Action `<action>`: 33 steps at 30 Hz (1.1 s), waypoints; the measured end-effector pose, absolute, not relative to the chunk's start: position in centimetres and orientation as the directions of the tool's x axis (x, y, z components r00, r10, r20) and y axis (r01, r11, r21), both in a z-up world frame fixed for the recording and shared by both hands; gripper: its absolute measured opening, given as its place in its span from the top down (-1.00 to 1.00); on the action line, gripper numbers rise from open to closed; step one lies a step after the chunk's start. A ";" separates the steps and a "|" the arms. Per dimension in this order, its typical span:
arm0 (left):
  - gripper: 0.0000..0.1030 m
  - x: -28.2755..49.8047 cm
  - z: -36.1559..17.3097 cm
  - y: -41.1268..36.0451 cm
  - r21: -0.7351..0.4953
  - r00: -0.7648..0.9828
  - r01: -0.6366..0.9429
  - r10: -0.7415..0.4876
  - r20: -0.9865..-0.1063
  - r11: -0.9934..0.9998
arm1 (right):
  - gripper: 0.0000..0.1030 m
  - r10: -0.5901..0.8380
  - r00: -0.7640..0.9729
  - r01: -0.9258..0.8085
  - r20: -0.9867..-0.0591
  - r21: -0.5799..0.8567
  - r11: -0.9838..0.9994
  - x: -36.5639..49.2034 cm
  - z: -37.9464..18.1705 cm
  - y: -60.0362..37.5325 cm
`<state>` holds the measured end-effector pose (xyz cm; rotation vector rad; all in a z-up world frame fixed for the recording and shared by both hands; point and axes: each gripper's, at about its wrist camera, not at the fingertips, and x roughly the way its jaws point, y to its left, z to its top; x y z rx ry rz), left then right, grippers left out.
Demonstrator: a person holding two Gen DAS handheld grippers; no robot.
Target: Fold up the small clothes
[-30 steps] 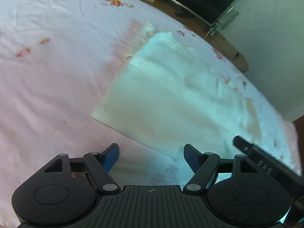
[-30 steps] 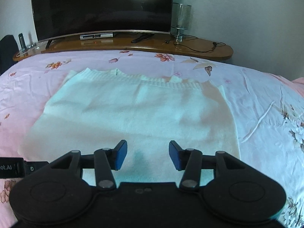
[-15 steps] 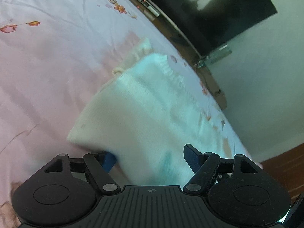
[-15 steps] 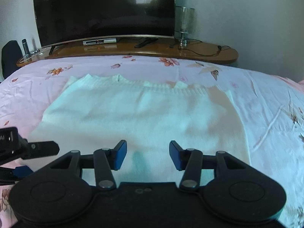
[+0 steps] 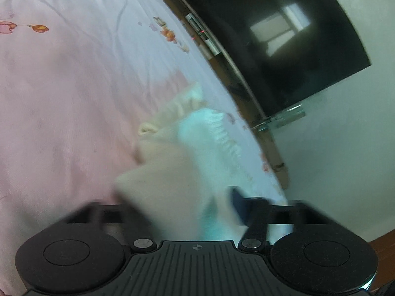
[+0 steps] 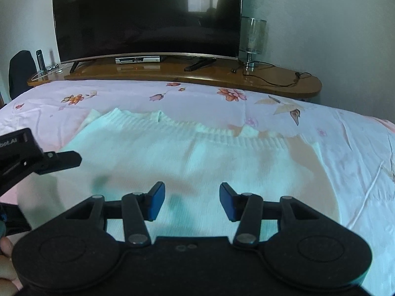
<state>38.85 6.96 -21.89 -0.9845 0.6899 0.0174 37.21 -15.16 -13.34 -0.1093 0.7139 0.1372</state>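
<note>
Left wrist view shows your left claw (image 5: 182, 204) closing, with the near corner of the white knitted sweater (image 5: 187, 172) between its jaws; the picture is blurred, so you cannot tell if the pads already press on it. Your right claw (image 6: 192, 201) hovers with jaws apart over the sweater's near edge, gripping nothing. The sweater lies flat on the pink flowered bed sheet (image 6: 333, 128), ribbed hem toward the black television (image 6: 148, 17), long axis across the bed. Free sheet surrounds it on both sides.
</note>
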 end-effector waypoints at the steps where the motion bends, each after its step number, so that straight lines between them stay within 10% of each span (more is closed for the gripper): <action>1: 0.60 39.0 -22.3 7.2 -0.761 0.784 -0.331 -0.287 -0.551 0.558 | 0.08 0.083 0.748 -0.165 -0.659 -0.063 0.984 37.5 -13.5 -15.0; 10: 0.79 38.9 -20.3 7.1 -0.711 0.804 -0.289 -0.240 -0.544 0.641 | 0.09 0.072 0.733 -0.231 -0.676 -0.148 0.962 37.5 -16.9 -14.5; 18: 0.79 40.4 -13.5 0.0 -0.544 0.809 0.070 -0.367 -0.460 0.836 | 0.08 0.112 0.732 -0.229 -0.671 -0.088 0.969 37.2 -16.7 -15.3; 33: 0.72 38.6 -15.6 -11.7 -0.418 0.554 0.312 -0.521 -0.649 0.853 | 0.18 0.102 0.721 0.048 -0.686 0.196 0.979 32.8 -13.8 -31.7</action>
